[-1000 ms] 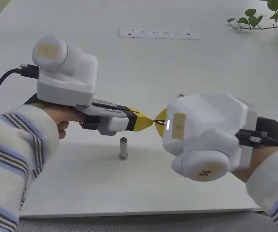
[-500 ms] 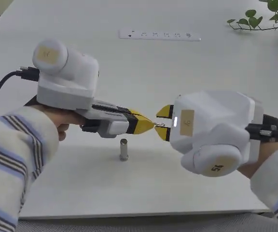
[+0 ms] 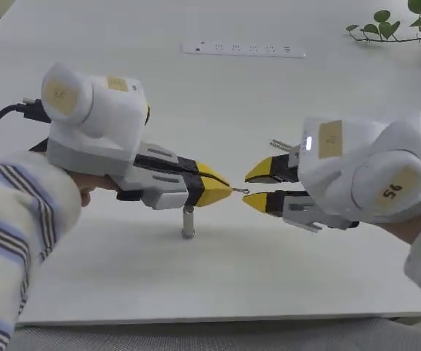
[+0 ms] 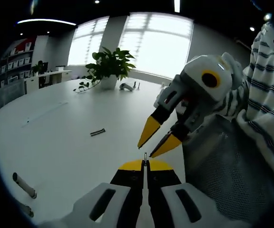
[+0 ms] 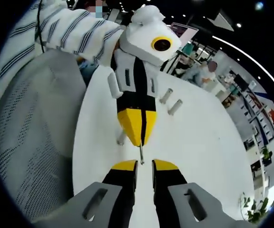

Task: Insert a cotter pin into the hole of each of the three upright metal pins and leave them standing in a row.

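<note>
The cotter pin (image 3: pixel 238 191) juts from the closed tips of my left gripper (image 3: pixel 224 191), pinched there above the white table (image 3: pixel 123 278). My right gripper (image 3: pixel 248 189) faces it tip to tip. Its yellow jaws are partly open, with the cotter pin's free end at their mouth; I cannot tell whether they touch it. Below the left gripper's tips, one metal pin (image 3: pixel 188 222) stands upright on the table. In the right gripper view, two more metal pins (image 5: pixel 166 95) lie side by side on the table beyond the left gripper. A power strip (image 3: pixel 242 50) and a plant (image 3: pixel 397 22) sit toward the far edge.
</note>
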Motion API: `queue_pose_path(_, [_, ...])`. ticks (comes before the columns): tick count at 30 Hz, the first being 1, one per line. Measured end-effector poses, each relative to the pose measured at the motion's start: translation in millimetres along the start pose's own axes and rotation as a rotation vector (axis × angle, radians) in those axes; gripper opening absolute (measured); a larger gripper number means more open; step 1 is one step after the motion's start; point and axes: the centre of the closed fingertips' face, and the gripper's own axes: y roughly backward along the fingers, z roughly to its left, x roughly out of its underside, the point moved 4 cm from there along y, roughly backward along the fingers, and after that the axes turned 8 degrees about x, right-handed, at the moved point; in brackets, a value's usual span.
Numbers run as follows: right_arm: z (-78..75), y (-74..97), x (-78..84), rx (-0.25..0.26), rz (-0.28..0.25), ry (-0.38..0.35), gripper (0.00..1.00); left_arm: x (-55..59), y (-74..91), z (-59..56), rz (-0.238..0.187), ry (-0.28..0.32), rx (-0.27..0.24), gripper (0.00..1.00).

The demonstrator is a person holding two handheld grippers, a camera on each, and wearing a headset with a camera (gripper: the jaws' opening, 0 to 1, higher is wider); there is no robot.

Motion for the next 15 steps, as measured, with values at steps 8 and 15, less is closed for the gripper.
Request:
queue_pose_path(8, [13.1, 4.6, -3.4, -0.145, -0.053, -0.107, 0.13, 4.6, -2.0, -10.8, 0.005, -0.075, 0.040, 0.00])
queue_pose_path(15, [19.6, 2.0, -2.7, -0.193, -0.045, -0.117, 0.12, 4.4, -1.9, -16.6, 0.022, -0.152, 0.072, 0.00])
